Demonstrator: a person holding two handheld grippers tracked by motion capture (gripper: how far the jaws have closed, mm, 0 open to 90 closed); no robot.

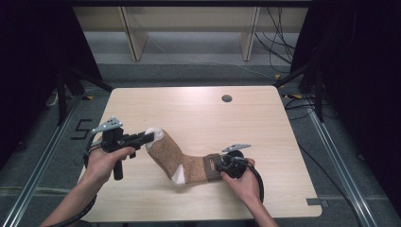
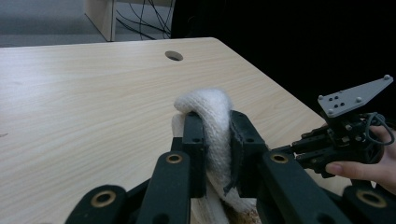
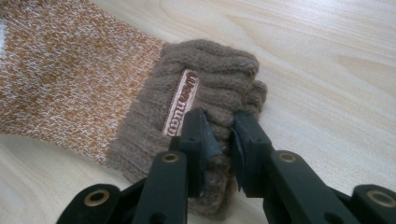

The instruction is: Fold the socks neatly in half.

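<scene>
High view: sock (image 1: 176,158) on table (image 1: 265,123) | left gripper (image 1: 150,137) pinches white toe | right gripper (image 1: 219,166) pinches brown cuff (labelled)

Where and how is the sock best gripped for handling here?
At its two ends, as now: left gripper on the white toe, right gripper on the ribbed brown cuff, each coming in level from outside. The sock lies flat and bent.
</scene>
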